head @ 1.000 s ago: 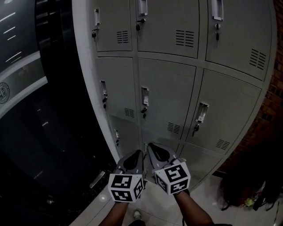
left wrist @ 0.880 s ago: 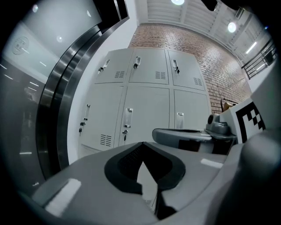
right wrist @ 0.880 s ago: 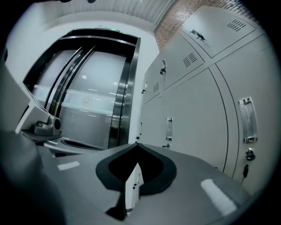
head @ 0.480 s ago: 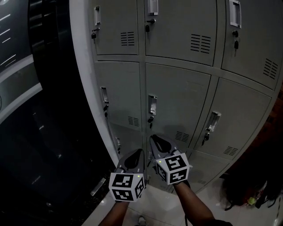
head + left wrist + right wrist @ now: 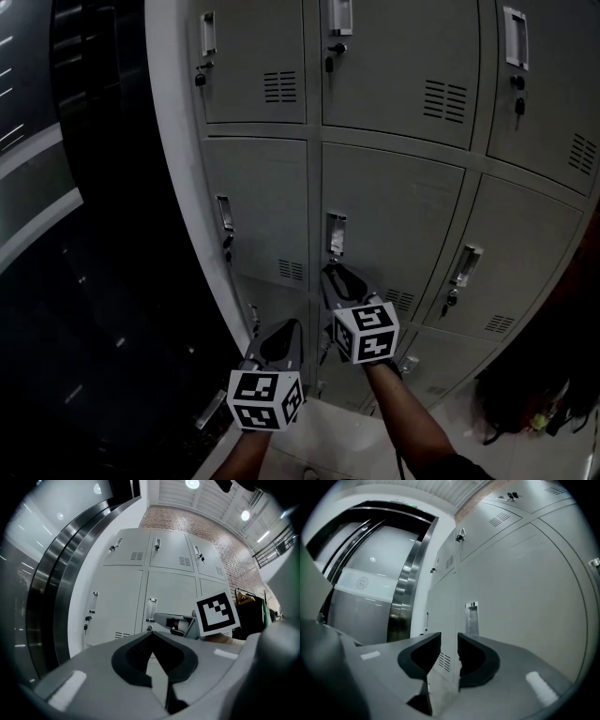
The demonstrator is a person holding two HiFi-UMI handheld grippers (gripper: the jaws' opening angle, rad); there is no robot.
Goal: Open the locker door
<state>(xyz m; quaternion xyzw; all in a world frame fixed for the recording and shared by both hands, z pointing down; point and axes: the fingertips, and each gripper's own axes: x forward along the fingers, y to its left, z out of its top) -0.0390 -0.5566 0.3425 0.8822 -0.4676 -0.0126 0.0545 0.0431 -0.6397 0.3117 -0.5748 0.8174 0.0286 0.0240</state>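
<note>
The grey locker bank fills the head view. Its middle door (image 5: 398, 216) is closed and carries a recessed metal handle (image 5: 336, 231) at its left edge. My right gripper (image 5: 330, 274) points level at the door just below that handle, apart from it. Its jaws have just been opening and stand open with nothing between them. In the right gripper view the handle (image 5: 472, 618) shows just beyond the right gripper (image 5: 449, 639). My left gripper (image 5: 284, 330) hangs lower and to the left, jaws shut and empty. In the left gripper view it (image 5: 151, 633) looks past the right gripper (image 5: 172, 620) to the handle (image 5: 151, 610).
More closed locker doors (image 5: 258, 61) with handles and keys surround the middle one. A dark curved glass and steel wall (image 5: 94, 234) stands at the left. A dark bag (image 5: 525, 408) lies on the floor at the right, by a brick wall (image 5: 220, 541).
Both grippers have moved forward toward the lockers. The right one has gone further and now sits just under the middle door's handle, ahead of the left.
</note>
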